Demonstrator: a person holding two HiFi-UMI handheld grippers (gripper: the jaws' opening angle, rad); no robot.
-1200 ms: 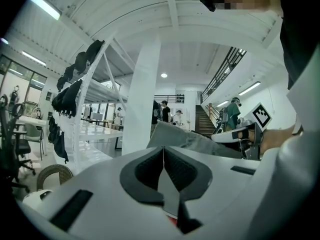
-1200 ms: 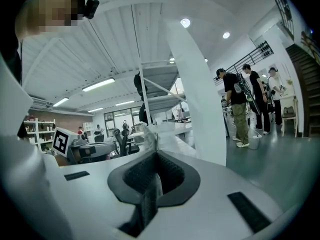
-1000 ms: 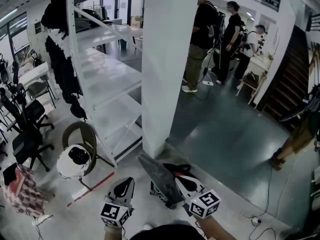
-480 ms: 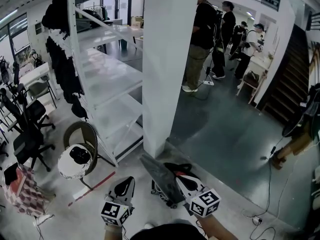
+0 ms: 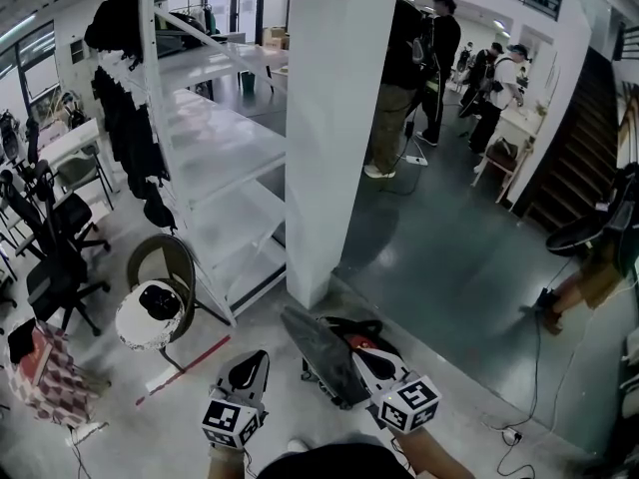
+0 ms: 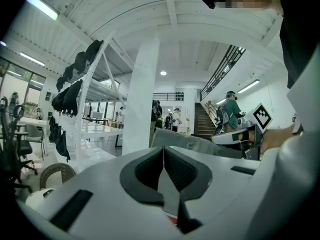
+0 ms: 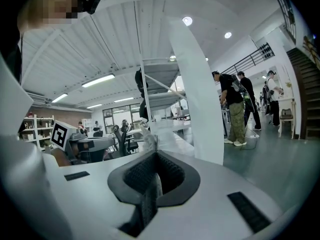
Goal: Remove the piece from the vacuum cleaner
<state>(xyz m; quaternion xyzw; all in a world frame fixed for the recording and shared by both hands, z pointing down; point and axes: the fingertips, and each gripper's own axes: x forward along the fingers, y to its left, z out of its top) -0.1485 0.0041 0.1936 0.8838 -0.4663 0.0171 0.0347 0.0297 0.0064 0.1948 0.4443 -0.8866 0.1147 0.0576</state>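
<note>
In the head view, the vacuum cleaner (image 5: 351, 331), black with a red part, lies on the floor in front of the white pillar. A long flat grey piece (image 5: 316, 350) slants up and to the left over it, with my right gripper (image 5: 356, 356) shut on its near end. The right gripper view shows the grey piece (image 7: 149, 196) pinched between that gripper's (image 7: 155, 170) jaws. My left gripper (image 5: 250, 360) hovers to the left of the vacuum cleaner, apart from it. Its (image 6: 163, 154) jaws are shut on nothing, and beyond them are the grey piece (image 6: 196, 143) and the right gripper (image 6: 241, 136).
A white pillar (image 5: 334, 118) rises just behind the vacuum cleaner, with a white shelving rack (image 5: 215, 158) to its left. A round wicker chair (image 5: 152, 307) and a red floor line (image 5: 185, 369) lie left. Several people (image 5: 439, 48) stand far back. A cable (image 5: 529, 407) runs at right.
Both grippers and the grey piece stay almost where they were. The people at the back have walked further away, and the view has shifted slightly.
</note>
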